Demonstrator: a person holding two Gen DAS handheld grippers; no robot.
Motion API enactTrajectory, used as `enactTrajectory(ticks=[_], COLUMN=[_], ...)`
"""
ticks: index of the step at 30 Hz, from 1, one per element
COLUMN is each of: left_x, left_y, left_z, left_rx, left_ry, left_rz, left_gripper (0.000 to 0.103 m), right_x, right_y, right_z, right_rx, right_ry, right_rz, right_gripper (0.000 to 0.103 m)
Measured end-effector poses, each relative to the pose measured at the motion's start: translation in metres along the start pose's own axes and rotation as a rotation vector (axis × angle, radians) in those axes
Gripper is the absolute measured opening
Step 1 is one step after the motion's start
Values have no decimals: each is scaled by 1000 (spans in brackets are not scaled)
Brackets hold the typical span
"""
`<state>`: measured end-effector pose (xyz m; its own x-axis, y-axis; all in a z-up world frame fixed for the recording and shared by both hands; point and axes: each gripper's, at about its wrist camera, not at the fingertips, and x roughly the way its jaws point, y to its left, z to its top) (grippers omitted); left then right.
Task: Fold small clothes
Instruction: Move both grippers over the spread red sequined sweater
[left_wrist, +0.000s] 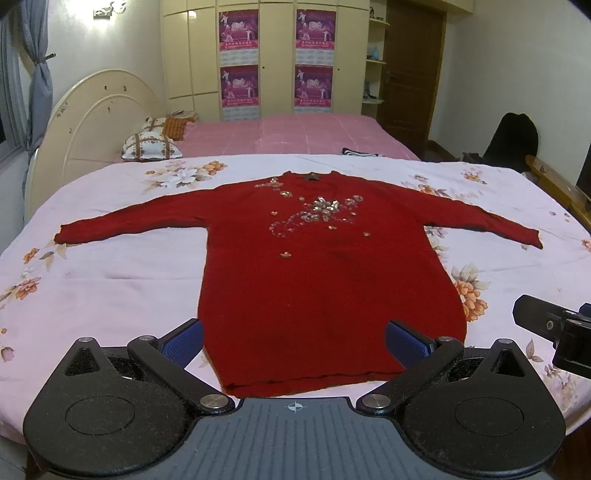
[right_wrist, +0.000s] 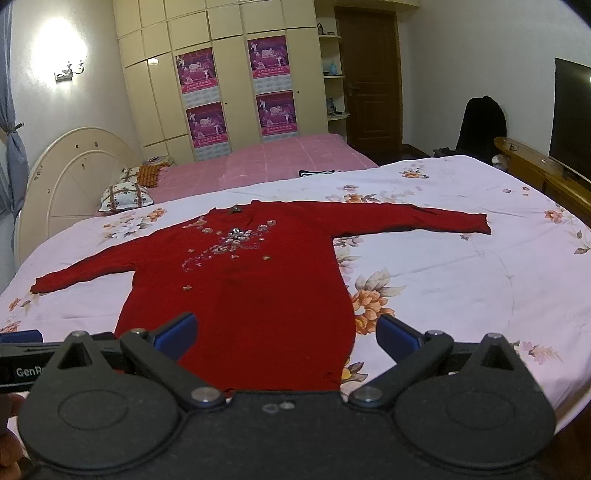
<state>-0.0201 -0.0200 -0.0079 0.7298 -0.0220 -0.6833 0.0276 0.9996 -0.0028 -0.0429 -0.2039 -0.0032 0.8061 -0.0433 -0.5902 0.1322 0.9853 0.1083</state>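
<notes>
A red long-sleeved sweater (left_wrist: 317, 280) with sequin flowers on the chest lies flat, front up, on a floral white sheet (left_wrist: 110, 288), both sleeves spread out. It also shows in the right wrist view (right_wrist: 258, 295). My left gripper (left_wrist: 293, 338) is open and empty, hovering over the hem near the front edge. My right gripper (right_wrist: 286, 332) is open and empty, also above the hem, slightly to the right. The right gripper's body shows at the right edge of the left wrist view (left_wrist: 554, 328).
A pink bed (left_wrist: 295, 133) with pillows (left_wrist: 151, 146) lies behind the sheet. A round headboard (left_wrist: 92, 122) stands at left, wardrobes (left_wrist: 277, 55) at the back. A wooden bench (right_wrist: 535, 166), a TV (right_wrist: 572, 118) and a dark chair (right_wrist: 480, 125) are at right.
</notes>
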Motion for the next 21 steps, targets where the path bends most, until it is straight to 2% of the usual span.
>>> enactTrajectory(ticks=[21], left_x=[10], left_y=[4], left_z=[2], left_rx=[-11], left_ry=[16], left_rz=[-5], left_gripper=[103], right_x=[6], right_y=[-5], right_z=[1], right_rx=[5], right_ry=[11], right_rz=[-5], right_gripper=[102])
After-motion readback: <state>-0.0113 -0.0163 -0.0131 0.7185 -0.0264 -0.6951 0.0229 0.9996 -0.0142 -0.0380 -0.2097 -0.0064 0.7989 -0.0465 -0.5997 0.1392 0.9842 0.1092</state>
